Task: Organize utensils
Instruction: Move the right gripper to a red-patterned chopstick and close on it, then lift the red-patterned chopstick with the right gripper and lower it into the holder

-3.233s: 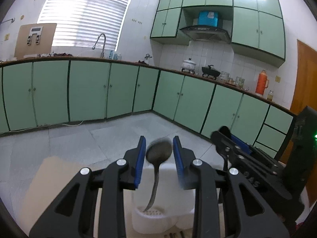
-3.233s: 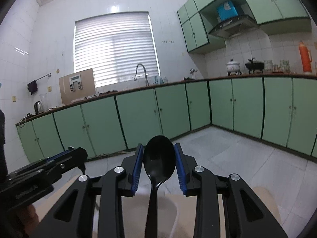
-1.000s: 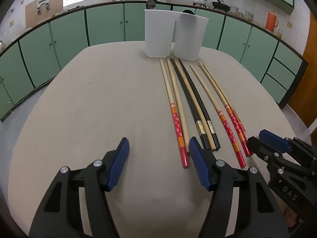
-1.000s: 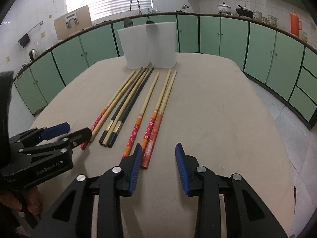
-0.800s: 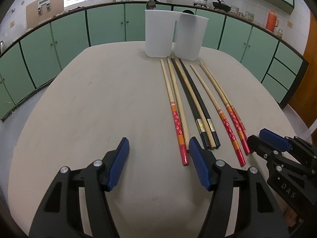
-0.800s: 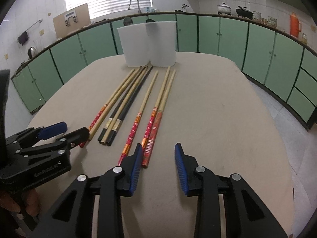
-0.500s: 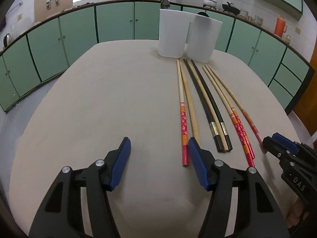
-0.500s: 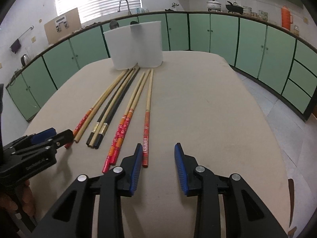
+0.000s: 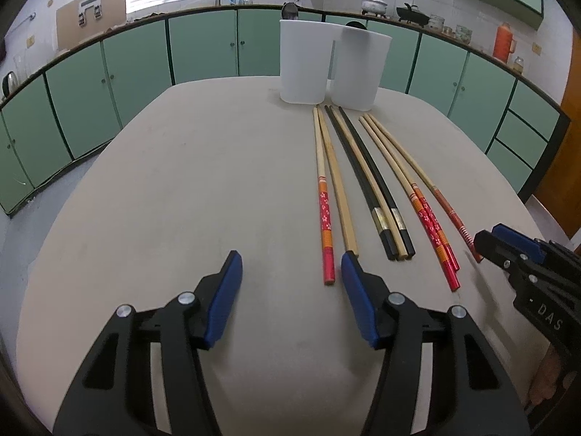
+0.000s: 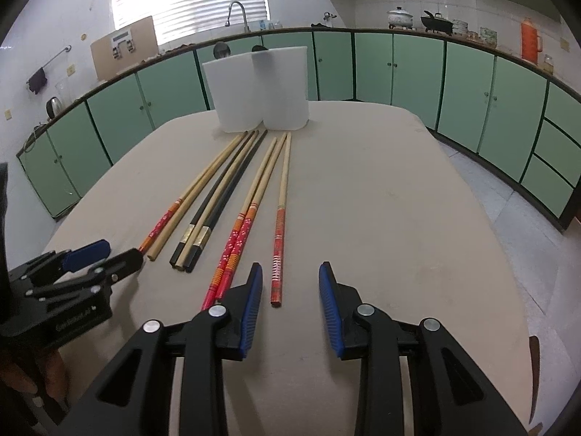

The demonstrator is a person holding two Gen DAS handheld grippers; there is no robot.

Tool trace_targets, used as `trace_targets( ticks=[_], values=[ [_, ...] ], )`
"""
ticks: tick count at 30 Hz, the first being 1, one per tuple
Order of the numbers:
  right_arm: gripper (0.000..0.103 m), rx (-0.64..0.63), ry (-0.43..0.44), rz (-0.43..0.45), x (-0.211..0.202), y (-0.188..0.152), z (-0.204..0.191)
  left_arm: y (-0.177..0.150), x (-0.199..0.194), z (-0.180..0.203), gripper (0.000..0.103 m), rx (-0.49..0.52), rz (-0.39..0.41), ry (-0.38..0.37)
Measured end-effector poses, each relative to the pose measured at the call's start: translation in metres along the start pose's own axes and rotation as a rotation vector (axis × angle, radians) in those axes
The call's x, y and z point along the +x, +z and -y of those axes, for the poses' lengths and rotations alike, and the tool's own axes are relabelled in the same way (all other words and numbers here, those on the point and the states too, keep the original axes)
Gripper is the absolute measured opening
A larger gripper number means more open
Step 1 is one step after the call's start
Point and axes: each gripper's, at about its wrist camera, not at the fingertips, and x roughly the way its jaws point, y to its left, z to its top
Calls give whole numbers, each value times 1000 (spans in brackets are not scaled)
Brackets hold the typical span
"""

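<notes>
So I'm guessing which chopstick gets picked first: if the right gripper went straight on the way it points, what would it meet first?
Probably the lone red-striped chopstick: its near end lies just ahead of the open right gripper, slightly toward its left finger. Depth is unclear; bare table lies beside it.

Left tool (image 9: pixel 290 290) tilts downward, its jaws closing with nothing between them. Right tool (image 10: pixel 290 296) tilts downward too, jaws parted and empty.

A home kitchen: green cabinets (image 9: pixel 203 51) line the walls, with a faucet (image 10: pixel 238 12), pots (image 10: pixel 399 16) and a thermos (image 10: pixel 528 43).
</notes>
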Motion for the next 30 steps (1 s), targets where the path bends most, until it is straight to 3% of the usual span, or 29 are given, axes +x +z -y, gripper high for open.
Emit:
trace_targets(
  ticks=[4,7,10,11,12,16,25,30],
  values=[
    [32,12,4,-1,0,0,2,0,2,1,49,9,-1,1],
    [32,4,13,-1,-1,-1,2,0,2,2,39,10,1,-5],
    [32,1,28,2,-1,-1,2,2,3,2,22,12,3,-13],
    [32,0,33,3,-1,-1,2,4,4,1,9,-1,2,-21],
    [32,-2,34,1,-1,-2,2,6,5,-1,5,-14,0,-39],
    [32,-14,32,-10,1,-4,-1,16,9,-9,5,-72,-1,-45],
    [31,-26,16,-23,4,-4,-6,15,9,-6,5,-59,1,-13],
    [9,-35,12,-31,7,-5,-8,15,8,-7,5,-58,2,-12]
  ],
)
